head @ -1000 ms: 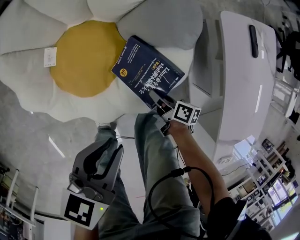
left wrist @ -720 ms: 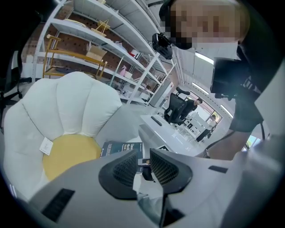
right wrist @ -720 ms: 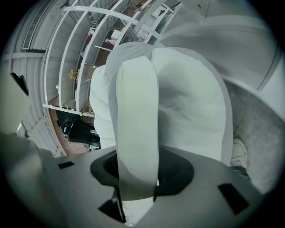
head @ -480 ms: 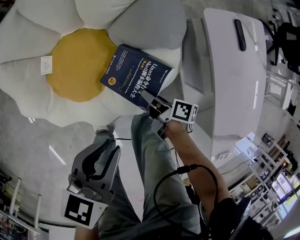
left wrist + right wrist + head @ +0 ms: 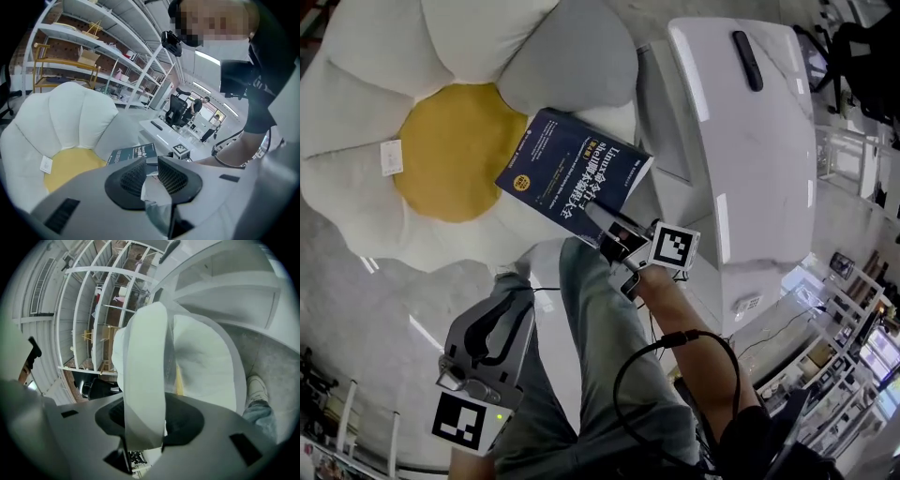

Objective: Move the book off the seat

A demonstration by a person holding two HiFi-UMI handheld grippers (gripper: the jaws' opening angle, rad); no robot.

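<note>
A person seen from above holds a claw in each hand over a flower-shaped seat [image 5: 356, 187], a cushion with pale petals and a yellow centre. The step in hand looks like the carry-off: the book [image 5: 572, 178] is already gripped and appears raised a little above the cushion, though it hangs over the petals on the side nearest a white desk [image 5: 750, 159].

The right claw [image 5: 609, 228] is clamped on the book's near corner. Its own view shows the white page edge filling the gap between the jaws. The left claw [image 5: 151, 165] is held low beside the person's leg, well apart from the book. Its jaws stand slightly apart with nothing between them.

The book is a thick paperback with a dark blue cover, white and yellow lettering and a round yellow badge. It sits tilted, with the far end hanging free of the grip.

The next move probably calls for swinging the book sideways clear of the cushion, most likely toward the desk just beside it, then setting it down flat. Because it is pinched at one corner only, a heavy book like this could sag or twist in the grip, so a slow, steady carry seems wise.
</note>
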